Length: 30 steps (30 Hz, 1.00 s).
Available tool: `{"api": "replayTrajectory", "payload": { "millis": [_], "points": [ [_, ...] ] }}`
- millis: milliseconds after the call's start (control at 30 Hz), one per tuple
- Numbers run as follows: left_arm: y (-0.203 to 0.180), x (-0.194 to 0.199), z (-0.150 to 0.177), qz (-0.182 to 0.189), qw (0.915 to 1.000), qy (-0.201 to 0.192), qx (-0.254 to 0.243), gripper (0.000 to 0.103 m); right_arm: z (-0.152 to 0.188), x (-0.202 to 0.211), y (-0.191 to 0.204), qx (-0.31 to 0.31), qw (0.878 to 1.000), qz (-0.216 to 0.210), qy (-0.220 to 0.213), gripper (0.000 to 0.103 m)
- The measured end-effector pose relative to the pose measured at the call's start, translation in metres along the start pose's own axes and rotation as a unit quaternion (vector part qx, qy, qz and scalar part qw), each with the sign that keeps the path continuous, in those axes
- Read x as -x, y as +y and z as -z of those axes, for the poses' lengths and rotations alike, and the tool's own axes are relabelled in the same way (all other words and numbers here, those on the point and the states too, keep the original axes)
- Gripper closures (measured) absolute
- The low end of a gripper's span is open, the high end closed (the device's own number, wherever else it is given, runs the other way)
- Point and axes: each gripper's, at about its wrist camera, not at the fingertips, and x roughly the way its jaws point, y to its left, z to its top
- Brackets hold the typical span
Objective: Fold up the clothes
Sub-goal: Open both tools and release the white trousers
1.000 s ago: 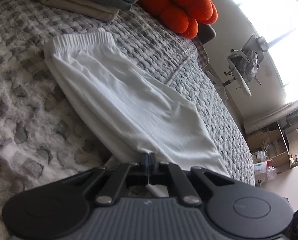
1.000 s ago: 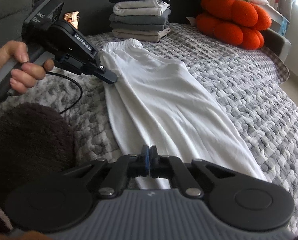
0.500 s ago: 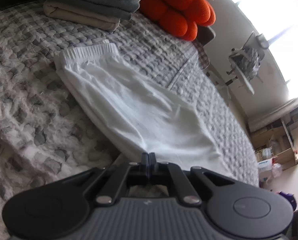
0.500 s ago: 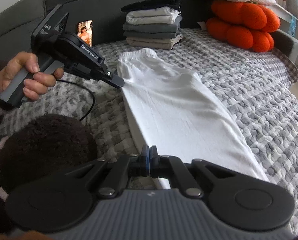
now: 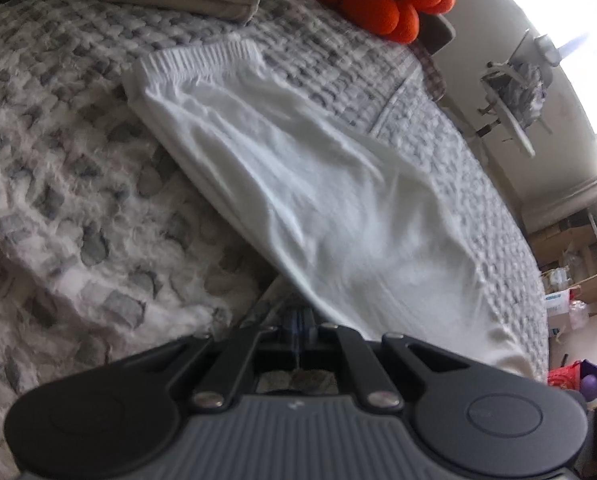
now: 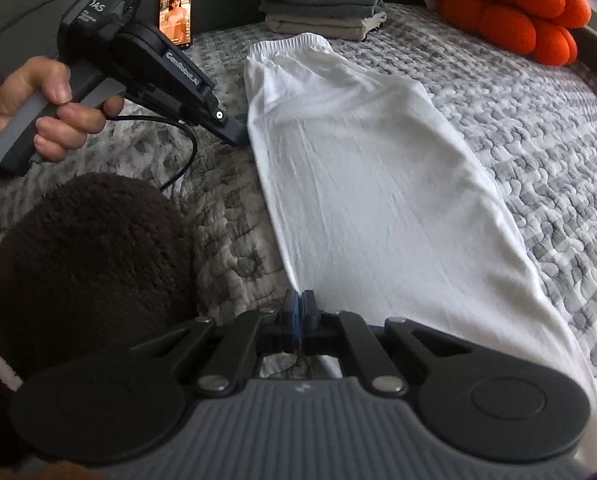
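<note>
White trousers [image 6: 362, 168] of thin, lightly creased cotton lie folded lengthwise into one long tapering strip on a grey-and-white bedspread [image 6: 538, 128] with a chunky woven, pebbly texture, their gathered elastic waistband [image 6: 288, 44] towards a neat stack of folded clothes [image 6: 322, 4] in grey, beige and white. Plump orange lobed cushions [image 6: 514, 12] sit at the bed's far right. A fuzzy dark brown sleeve [image 6: 82, 264] fills the lower left. The left gripper [image 6: 234, 132], black and angular in the person's hand [image 6: 38, 112], has its tip at the trousers' left edge, clenched, though whether it pinches cloth is unclear. The right gripper [image 6: 299, 312] sits at the same edge nearer the leg end, its jaws opening, fabric just beyond its blue pads [image 6: 295, 316]
</note>
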Motion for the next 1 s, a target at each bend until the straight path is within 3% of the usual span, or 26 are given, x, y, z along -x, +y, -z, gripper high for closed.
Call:
{"api": "replayTrajectory", "payload": {
  "millis": [67,133,267,367,500,833,900,1000],
  "points": [
    [0.005,0.009,-0.002,0.015,0.9998,-0.012,0.01,0.1,-0.001,0.003,-0.002,-0.008,1.0,-0.013,-0.004,0.089],
    [0.011,0.019,-0.005,0.029,0.9989,-0.028,0.022,0.095,-0.003,0.004,-0.002,-0.013,1.0,-0.015,-0.006,0.089],
    [0.026,0.036,-0.014,0.006,0.9955,-0.078,0.053,0.084,-0.01,0.005,-0.005,-0.027,0.999,-0.012,-0.018,0.083],
    [0.036,0.042,-0.022,-0.014,0.9916,-0.104,0.075,0.084,-0.016,0.005,-0.004,-0.03,0.999,-0.01,-0.027,0.074],
    [0.039,0.041,-0.035,-0.033,0.9878,-0.127,0.084,0.084,-0.023,0.003,-0.002,-0.028,0.999,-0.009,-0.034,0.074],
    [0.033,0.027,-0.054,-0.103,0.9787,-0.172,0.046,0.084,-0.031,0.0,-0.003,-0.038,0.998,-0.001,-0.041,0.074],
    [0.031,0.024,-0.054,-0.127,0.9746,-0.181,0.032,0.095,-0.032,-0.001,-0.003,-0.041,0.998,0.001,-0.042,0.074],
    [0.031,0.019,-0.055,-0.174,0.9657,-0.193,0.014,0.097,-0.033,-0.002,-0.004,-0.046,0.998,0.005,-0.042,0.074]
  ]
}}
